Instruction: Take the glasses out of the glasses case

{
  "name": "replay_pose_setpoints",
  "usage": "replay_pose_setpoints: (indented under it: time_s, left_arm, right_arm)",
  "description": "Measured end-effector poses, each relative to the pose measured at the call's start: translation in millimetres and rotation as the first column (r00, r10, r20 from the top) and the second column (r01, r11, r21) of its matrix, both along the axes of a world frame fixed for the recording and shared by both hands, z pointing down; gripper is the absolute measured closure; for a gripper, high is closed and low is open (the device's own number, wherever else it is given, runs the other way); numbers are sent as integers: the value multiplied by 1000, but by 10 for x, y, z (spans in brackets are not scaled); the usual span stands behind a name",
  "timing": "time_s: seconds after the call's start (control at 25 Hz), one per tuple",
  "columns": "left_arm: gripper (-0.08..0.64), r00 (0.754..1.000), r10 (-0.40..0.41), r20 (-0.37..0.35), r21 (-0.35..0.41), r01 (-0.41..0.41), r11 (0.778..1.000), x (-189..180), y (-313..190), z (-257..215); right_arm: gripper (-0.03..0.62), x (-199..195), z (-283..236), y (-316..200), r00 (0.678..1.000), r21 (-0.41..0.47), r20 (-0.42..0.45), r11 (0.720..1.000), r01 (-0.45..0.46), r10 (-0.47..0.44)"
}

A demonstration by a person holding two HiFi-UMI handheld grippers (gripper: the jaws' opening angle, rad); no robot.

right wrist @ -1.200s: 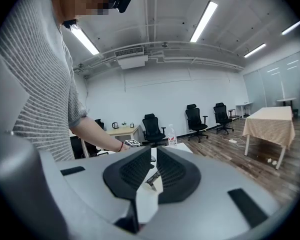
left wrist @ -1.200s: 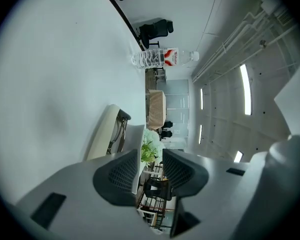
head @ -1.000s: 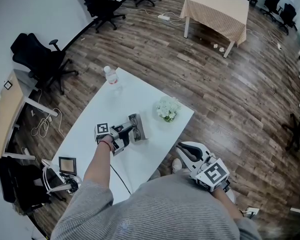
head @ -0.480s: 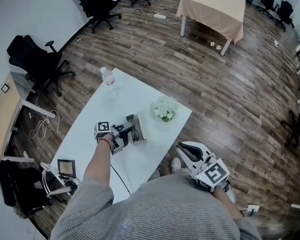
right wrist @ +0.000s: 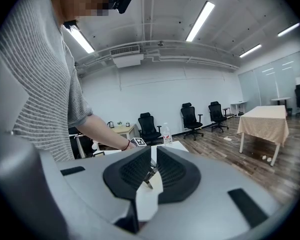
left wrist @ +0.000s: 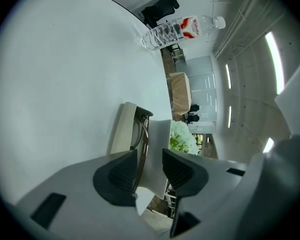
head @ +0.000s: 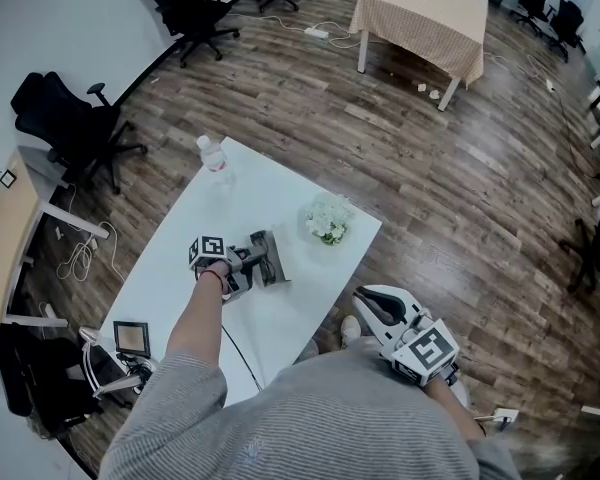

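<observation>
A: Tongs first. Found the right gripper (right wrist: 153, 159) nearest the body, off the table's near edge, jaws all but together and holding nothing.

B: And the other?

A: Found the left gripper (left wrist: 150, 159) farther out, over the white table (head: 180, 258). Drawn in around the upright lid (left wrist: 159, 139) of the glasses case (left wrist: 118, 134), seemingly pressing it with both pads, a thin dark frame lying against one of them.

B: Took that frame for the glasses?

A: Judged so. Placed the glasses (left wrist: 144, 134) inside the case, between base and lid, towards the table's right-hand edge.

B: Progress, then?

A: Reckoned the case opened and steadied by its lid. Judged the lifting-out not yet begun. Left to do: bring the free gripper across, pinch the frame, draw it clear of the lid.

B: Anything in the way?

A: Saw nothing between the free gripper and the case. Noted white flowers (head: 328, 220) just beyond the case, near enough to be brushed on a wide lift. Noted a water bottle (head: 213, 154) well apart, at the table's far corner. Beyond that, marked office chairs (head: 75, 113) on the wood floor (head: 310, 98) and, farthest off, a table under a checked cloth (head: 425, 13).
</observation>
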State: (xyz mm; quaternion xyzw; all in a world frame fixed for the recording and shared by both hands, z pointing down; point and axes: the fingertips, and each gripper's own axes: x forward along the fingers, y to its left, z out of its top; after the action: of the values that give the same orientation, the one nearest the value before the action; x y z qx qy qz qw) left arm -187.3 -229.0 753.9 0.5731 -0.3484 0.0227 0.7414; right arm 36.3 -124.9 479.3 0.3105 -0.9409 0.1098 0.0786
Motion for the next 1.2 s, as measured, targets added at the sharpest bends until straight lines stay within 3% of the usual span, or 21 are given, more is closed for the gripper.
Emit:
replay_pose_setpoints:
  time_s: [0.44,1.2]
  left_arm:
    - [414,975,120,187,-73,-108,992,55,-21,107]
    - [449,965,172,199,-134,-147,980,162,-16,213]
  right_arm:
    - [569,28,-16,-19,1000,-2,23,1000,-5,5]
    - [569,147,32,-46,999,-26,30,999,-20,21]
